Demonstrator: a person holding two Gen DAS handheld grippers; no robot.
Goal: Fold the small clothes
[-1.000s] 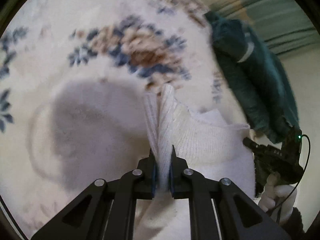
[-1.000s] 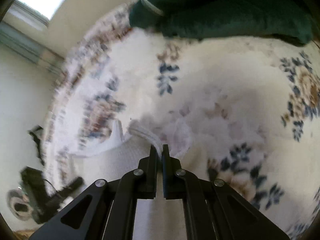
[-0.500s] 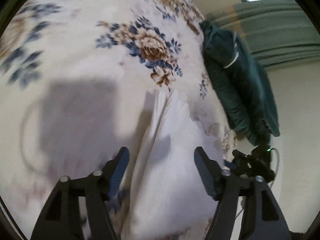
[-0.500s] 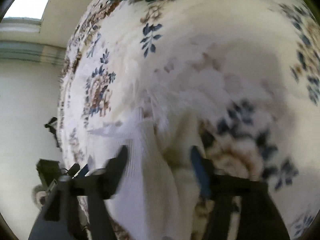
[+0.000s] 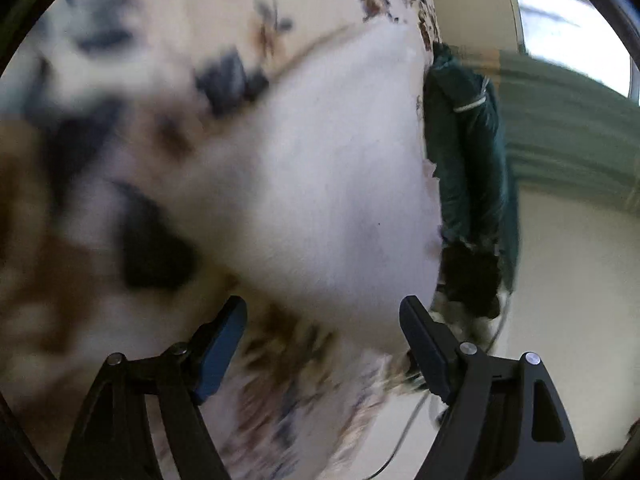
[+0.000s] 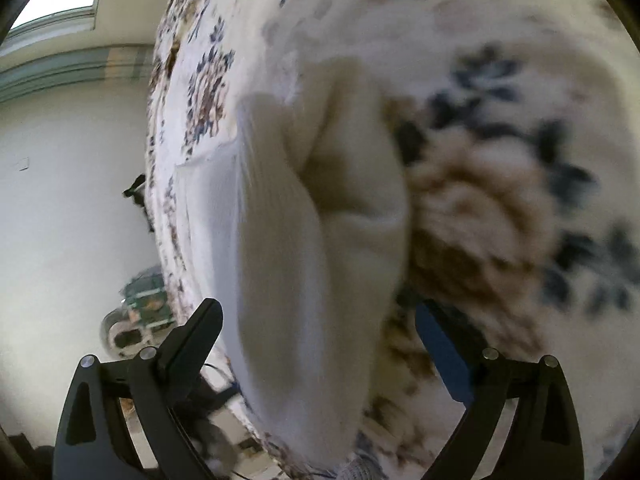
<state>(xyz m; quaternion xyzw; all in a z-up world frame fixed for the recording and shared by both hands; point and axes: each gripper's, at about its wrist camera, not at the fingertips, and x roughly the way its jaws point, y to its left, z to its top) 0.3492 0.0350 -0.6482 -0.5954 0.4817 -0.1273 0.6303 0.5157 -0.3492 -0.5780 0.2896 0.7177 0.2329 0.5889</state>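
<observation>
Left wrist view shows our left gripper (image 5: 322, 326) with its jaws standing wide apart after just opening, nothing pinched between the blue pads; the white knit garment (image 5: 320, 168) lies on the floral bedspread (image 5: 100, 240) just ahead of the tips, blurred by motion. A dark green cloth (image 5: 468, 152) sits at the far edge of the bed, near the garment's right side.

From the right wrist we see our right gripper (image 6: 316, 330) also spread wide, its jaws having just opened; the white knit garment (image 6: 288, 240) bulges up between the two fingers, with a rolled fold showing on top, but the pads do not press on it.

We judge that a fold has been laid down and released, so we are between folds. Next we need to find a fresh edge or corner on each side, close on one layer cleanly, and lift evenly so the ribbed fabric does not bunch or drag across the bedspread.
</observation>
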